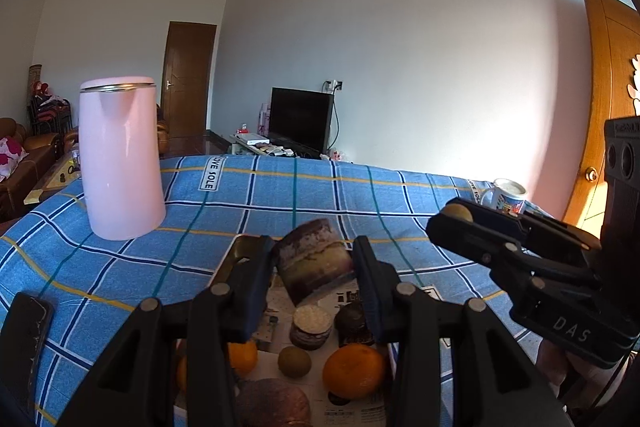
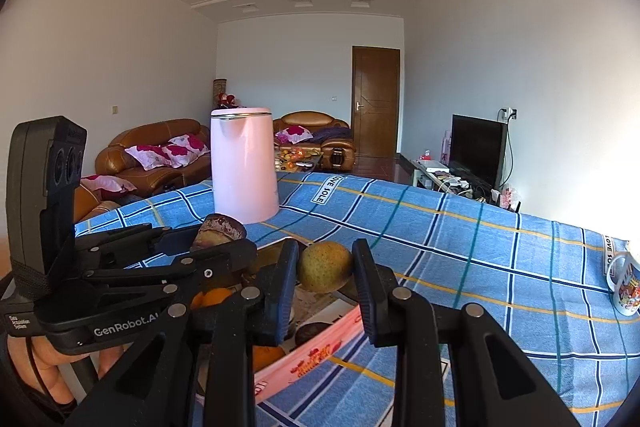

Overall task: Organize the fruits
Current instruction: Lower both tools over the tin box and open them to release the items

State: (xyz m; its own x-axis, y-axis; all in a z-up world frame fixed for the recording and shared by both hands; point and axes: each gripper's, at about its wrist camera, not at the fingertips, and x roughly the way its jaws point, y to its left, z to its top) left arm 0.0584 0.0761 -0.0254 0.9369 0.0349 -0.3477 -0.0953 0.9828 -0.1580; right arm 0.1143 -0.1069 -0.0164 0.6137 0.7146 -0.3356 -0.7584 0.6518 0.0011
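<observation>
Left gripper [image 1: 314,267] clamped on a purple-brown cut fruit piece [image 1: 314,259], held above the fruit box [image 2: 312,359]. Right gripper [image 2: 325,267] clamped on a small yellow-green fruit [image 2: 326,265], also above the box. Box holds oranges [image 1: 354,371], a kiwi [image 1: 295,361], dark stacked pieces. Box sits on the blue plaid cloth [image 1: 280,195]; pink kettle [image 1: 120,159] behind, mug [image 2: 624,287] off right.

Both wrist views close, facing kettle [image 1: 120,159]

bright daylight from the right, glare washing out the plain white wall [image 2: 592,155] at right, heavy fisheye bending, black vignette corners, near black gripper arms soft, mid-scene sharp
</observation>
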